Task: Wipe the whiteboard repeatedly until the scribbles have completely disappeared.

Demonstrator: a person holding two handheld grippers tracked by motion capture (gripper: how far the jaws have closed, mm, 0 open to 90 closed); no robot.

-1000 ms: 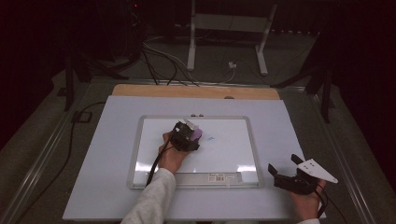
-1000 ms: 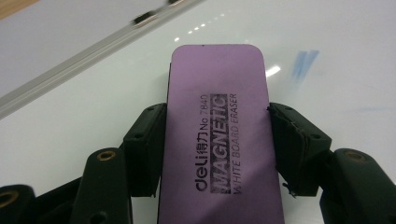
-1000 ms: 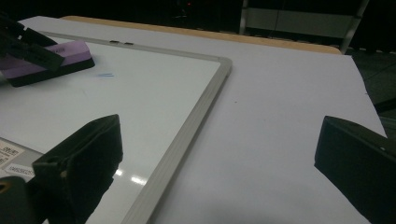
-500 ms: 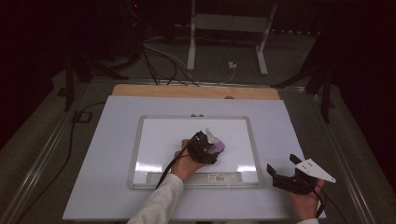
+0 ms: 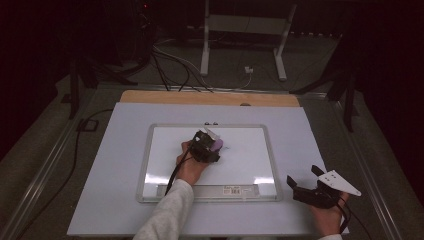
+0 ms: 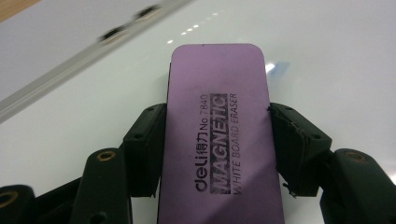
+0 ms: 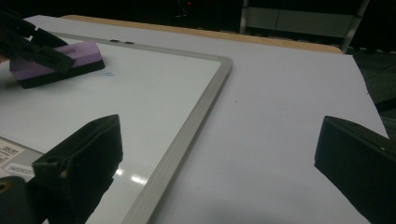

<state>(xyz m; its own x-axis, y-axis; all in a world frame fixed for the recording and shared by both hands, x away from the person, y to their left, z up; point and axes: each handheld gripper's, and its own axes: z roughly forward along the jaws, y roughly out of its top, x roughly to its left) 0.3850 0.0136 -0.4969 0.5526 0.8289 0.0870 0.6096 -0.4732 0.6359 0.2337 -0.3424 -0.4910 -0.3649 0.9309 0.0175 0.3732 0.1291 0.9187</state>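
One purple eraser (image 6: 217,135), one whiteboard (image 5: 250,160), two hand-held grippers

The purple eraser (image 6: 217,135) lies flat on the whiteboard (image 5: 165,165), felt side down, its top printed "MAGNETIC WHITE BOARD ERASER". It sits in the board's upper middle, clamped at both long sides. The silver-framed whiteboard rests flat, with a faint mark (image 7: 109,73) just beside the eraser.

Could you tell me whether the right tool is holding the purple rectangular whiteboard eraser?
No, the right tool stands open over the white table, while the purple rectangular whiteboard eraser sits clamped in the left tool.
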